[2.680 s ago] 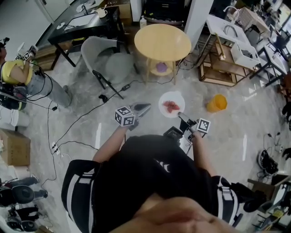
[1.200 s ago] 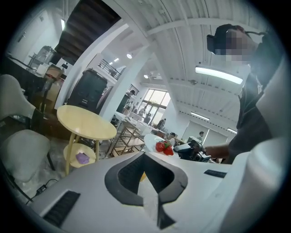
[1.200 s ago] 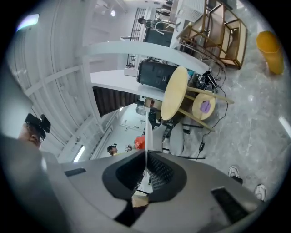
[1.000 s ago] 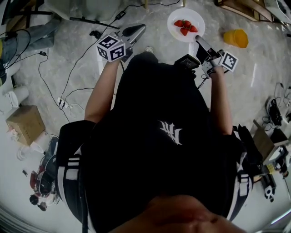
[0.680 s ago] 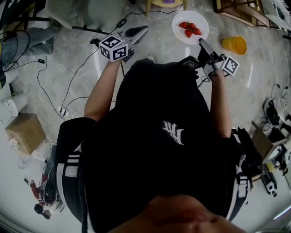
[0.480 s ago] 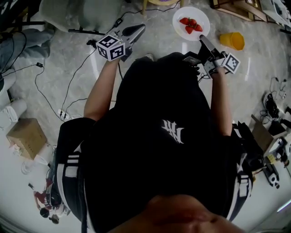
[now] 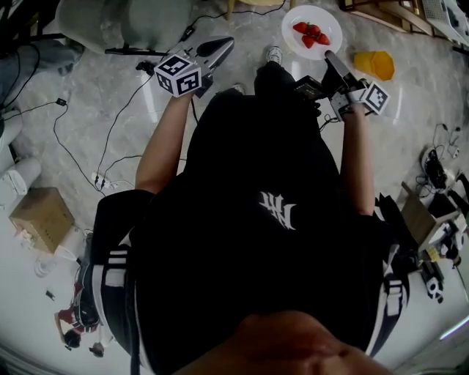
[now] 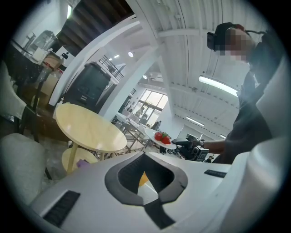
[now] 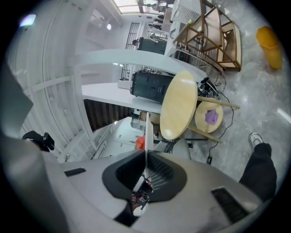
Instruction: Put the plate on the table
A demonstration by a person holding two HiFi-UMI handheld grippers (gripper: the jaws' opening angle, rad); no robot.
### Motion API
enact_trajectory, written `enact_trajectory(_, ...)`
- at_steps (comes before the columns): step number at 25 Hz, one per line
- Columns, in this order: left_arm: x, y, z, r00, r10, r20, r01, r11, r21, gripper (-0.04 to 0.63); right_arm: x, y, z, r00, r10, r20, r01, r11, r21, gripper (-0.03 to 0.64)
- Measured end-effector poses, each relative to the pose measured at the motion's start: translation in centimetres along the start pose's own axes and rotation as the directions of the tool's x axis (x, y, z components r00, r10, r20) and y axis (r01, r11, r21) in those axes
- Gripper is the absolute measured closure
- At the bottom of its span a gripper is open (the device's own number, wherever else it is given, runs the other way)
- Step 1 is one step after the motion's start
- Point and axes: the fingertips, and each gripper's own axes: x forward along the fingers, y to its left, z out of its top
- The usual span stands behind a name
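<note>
Strawberries (image 7: 311,33) are sitting on the white plate (image 7: 316,15), which you are holding in the air over the grey floor at about 1 o'clock from your body. Your right gripper (image 7: 330,57) is pinching the plate's rim at its 5 o'clock edge. Your left gripper (image 7: 222,46) is pointing toward 1 o'clock with its jaws pressed together and nothing in them. An orange container (image 7: 374,64) is lying on the floor at 4 o'clock of the plate, well apart from it.

In the left gripper view, the left gripper (image 8: 146,182) is showing its jaws closed and empty. The round wooden table (image 8: 88,129) is standing at 10 o'clock of them. The plate (image 8: 157,138) is hovering at 12 o'clock, beside the tabletop and not on it, with the right gripper (image 8: 191,148) gripping it from 3 o'clock.

In the right gripper view, you are seeing the plate (image 9: 146,132) edge-on as a thin white line running up to 12 o'clock, and the right gripper (image 9: 144,175) is clamping its jaws onto the near rim. The table (image 9: 179,107) is standing at 1 o'clock, apart from the plate.
</note>
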Motion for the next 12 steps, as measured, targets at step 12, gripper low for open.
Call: enact_trajectory(12, 7.4, 4.0, 4.6, 0.997, 0.069, -0.032, -0.068, 0.998, 0.011, 0.595, 5.2, -2.3, 9.2, 0.995, 0.067, -0.079, -0.065, 0.997, 0.035, 0.603)
